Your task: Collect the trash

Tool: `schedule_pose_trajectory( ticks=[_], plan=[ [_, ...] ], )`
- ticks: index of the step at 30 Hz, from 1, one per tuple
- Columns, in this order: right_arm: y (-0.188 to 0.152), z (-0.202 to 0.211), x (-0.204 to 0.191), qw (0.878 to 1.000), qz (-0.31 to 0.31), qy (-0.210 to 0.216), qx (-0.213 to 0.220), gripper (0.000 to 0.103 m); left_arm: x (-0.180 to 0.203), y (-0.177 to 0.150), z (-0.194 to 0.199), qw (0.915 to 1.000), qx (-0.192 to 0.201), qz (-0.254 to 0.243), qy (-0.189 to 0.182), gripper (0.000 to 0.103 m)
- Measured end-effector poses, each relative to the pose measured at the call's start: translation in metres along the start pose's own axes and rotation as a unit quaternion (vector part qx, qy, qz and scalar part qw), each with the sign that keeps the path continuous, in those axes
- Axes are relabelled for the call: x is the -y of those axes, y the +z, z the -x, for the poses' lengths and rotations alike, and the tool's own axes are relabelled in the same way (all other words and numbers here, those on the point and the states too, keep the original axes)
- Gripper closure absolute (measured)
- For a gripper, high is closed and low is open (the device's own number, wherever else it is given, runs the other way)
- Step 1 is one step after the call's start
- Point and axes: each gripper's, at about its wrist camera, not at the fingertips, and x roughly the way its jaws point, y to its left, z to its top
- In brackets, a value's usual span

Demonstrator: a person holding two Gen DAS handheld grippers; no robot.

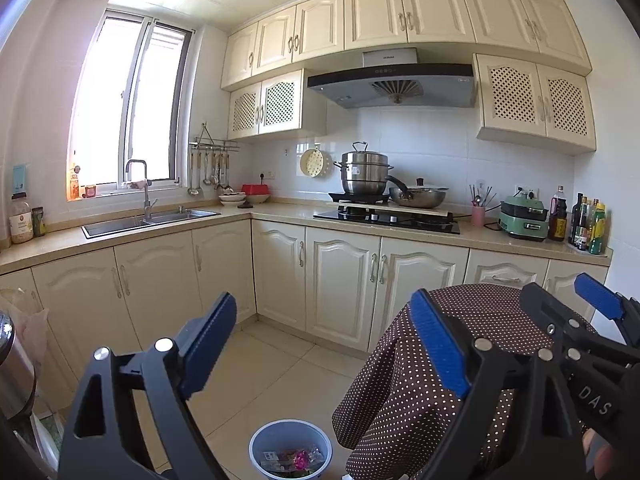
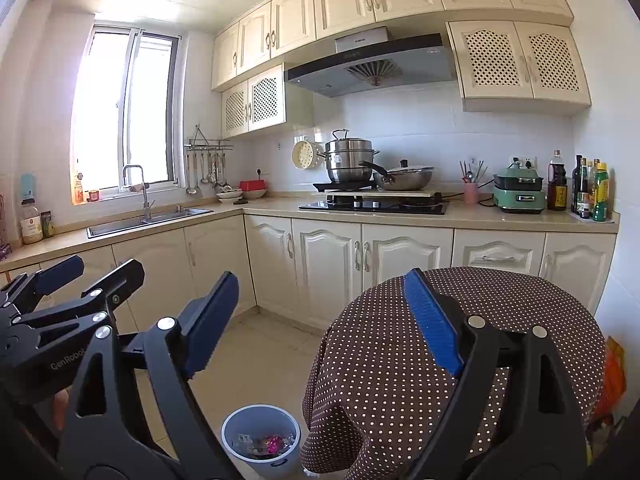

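Note:
A small grey-blue trash bin (image 1: 291,450) stands on the tiled floor beside the table; it also shows in the right wrist view (image 2: 261,440). It holds several wrappers, one of them pink (image 1: 300,459). My left gripper (image 1: 324,348) is open and empty, held high above the bin. My right gripper (image 2: 320,328) is open and empty too, above the bin and the table edge. The right gripper shows at the right of the left wrist view (image 1: 568,308). The left gripper shows at the left of the right wrist view (image 2: 88,276).
A round table with a brown polka-dot cloth (image 2: 460,320) stands at the right, close to the bin. Cream cabinets (image 1: 340,280) run along the back. The counter holds a sink (image 1: 148,222), a stove with pots (image 1: 384,216) and bottles (image 1: 588,224). A steel can (image 1: 12,364) is at left.

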Motion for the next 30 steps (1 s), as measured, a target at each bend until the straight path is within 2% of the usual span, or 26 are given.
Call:
schedule_pose_trajectory(
  ticks=[30],
  plan=[
    [-0.0016,-0.0005,-0.0013,1.000,0.000,-0.007,-0.001,0.017,-0.0066,-0.0041,-0.0085,0.9999,-0.008,-0.006,-0.007,0.016]
  ],
)
